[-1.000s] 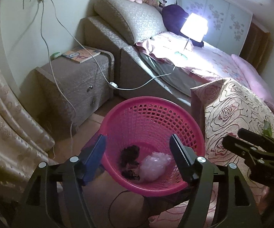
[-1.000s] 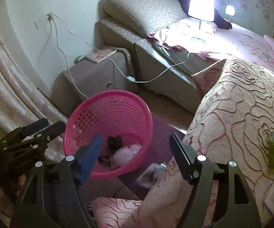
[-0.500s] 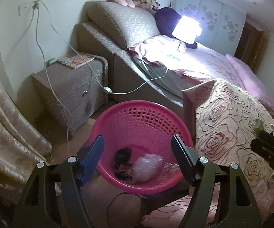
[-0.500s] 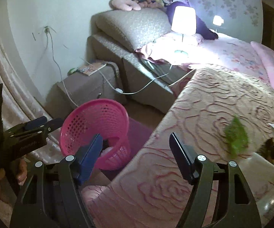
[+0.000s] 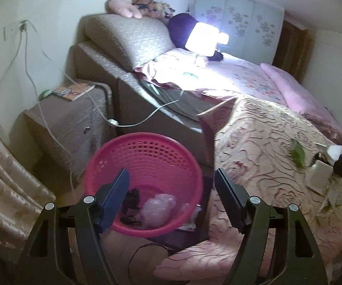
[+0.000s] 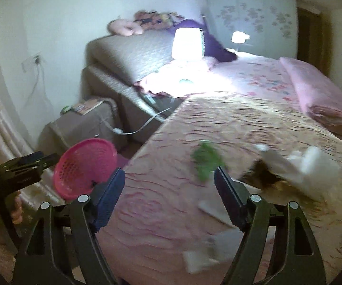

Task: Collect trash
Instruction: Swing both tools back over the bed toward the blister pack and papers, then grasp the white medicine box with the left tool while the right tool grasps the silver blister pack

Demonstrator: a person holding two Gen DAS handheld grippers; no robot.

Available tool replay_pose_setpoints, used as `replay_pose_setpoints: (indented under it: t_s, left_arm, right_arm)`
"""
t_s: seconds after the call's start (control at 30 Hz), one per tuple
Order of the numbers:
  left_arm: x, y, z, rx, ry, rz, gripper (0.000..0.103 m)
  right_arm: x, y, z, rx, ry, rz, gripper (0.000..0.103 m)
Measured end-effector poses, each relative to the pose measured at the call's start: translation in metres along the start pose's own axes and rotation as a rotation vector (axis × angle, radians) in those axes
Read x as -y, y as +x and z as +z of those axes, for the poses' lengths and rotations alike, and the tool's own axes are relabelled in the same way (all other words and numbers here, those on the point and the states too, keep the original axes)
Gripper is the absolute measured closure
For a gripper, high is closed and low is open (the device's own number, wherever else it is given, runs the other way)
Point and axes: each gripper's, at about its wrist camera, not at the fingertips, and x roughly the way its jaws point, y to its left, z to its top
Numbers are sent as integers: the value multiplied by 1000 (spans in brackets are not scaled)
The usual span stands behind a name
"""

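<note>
A pink plastic basket stands on the floor beside the bed; a dark clump and a crumpled clear bag lie in it. My left gripper hangs open above the basket, with nothing between its fingers. My right gripper is over the rose-patterned bedspread, its jaws opening and empty. On the bedspread lie a green leafy scrap, white crumpled paper with a brown clump, and flat white scraps. The basket shows at the left of the right wrist view.
A grey nightstand with a book stands by the wall, with white cables trailing across it and the bed frame. A lit lamp sits on the pink sheet. A curtain hangs at the left. A hand holds the left gripper.
My right gripper swung away from the basket, to the right over the bedspread, bringing the green scrap and the white paper into view. My left gripper drew back and rose slightly above the basket.
</note>
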Motion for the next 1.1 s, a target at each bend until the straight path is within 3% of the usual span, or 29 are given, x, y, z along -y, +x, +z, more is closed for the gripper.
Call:
replay_pose_setpoints:
  t_s: [0.23,0.5,0.93,1.1]
  left_arm:
    - [43,-6,-5,-5,73,-66,30]
    - [84,-7,-20,-30,152,-142,29]
    - [190,-8,-49,-73,373,-414,29]
    - [224,4,-55,-110,437,-481,29]
  right_arm:
    - [52,-24,-27,18,60,-125,21]
    - [83,-29,-60,-9,119,-175,21]
    - [135,-51,-81,7,223,-273,21]
    - [148,-54,-90,-1,262,-278,21]
